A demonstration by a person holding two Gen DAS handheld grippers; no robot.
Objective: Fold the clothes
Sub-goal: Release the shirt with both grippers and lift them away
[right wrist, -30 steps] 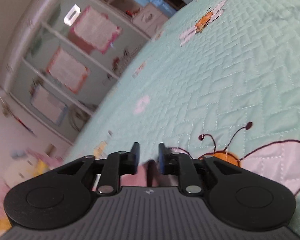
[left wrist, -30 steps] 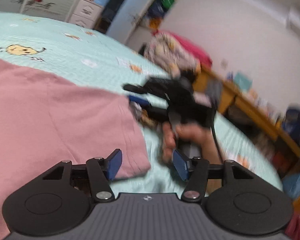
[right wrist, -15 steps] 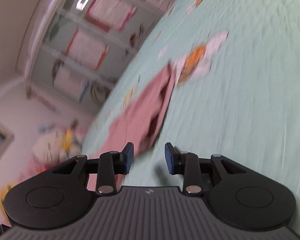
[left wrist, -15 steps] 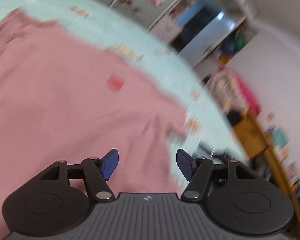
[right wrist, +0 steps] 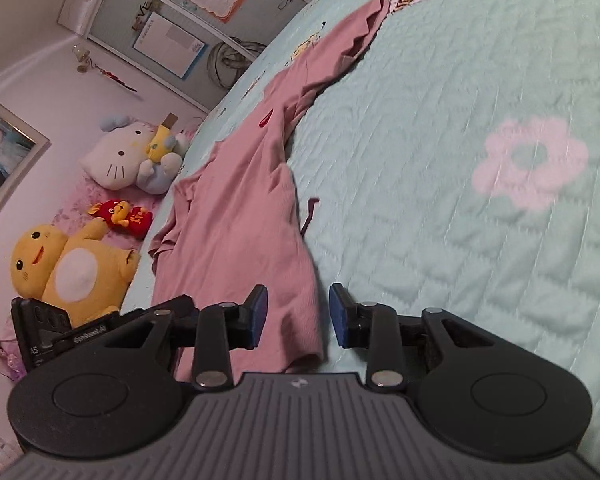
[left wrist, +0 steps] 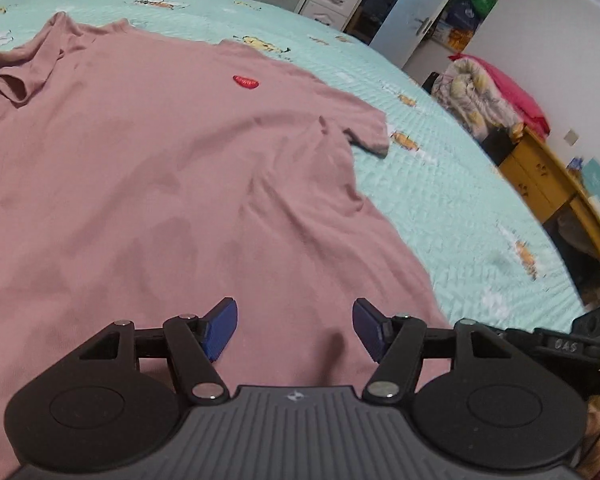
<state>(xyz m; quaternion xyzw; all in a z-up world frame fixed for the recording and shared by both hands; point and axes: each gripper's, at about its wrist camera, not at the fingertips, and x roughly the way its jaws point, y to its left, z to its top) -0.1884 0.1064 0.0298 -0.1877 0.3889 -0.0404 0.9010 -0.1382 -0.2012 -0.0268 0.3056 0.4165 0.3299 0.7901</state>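
The pink T-shirt (left wrist: 172, 168) lies spread flat on the mint-green quilted bed cover (left wrist: 440, 184), chest side up, with a small red patch (left wrist: 246, 82) on the chest. Its right sleeve (left wrist: 360, 128) is laid out toward the far right, and the collar is at the far left. No fold is visible in it, only soft wrinkles.

The left gripper (left wrist: 294, 328) hovers over the near hem with its jaws wide apart, holding nothing. The right gripper (right wrist: 296, 316) is also open and empty, its jaws on either side of the near corner of the shirt (right wrist: 240, 216).

I judge that the step in hand is taking hold of the hem edge. The next move probably calls for both claws to go down and pinch the cloth, with only one layer lifted evenly.
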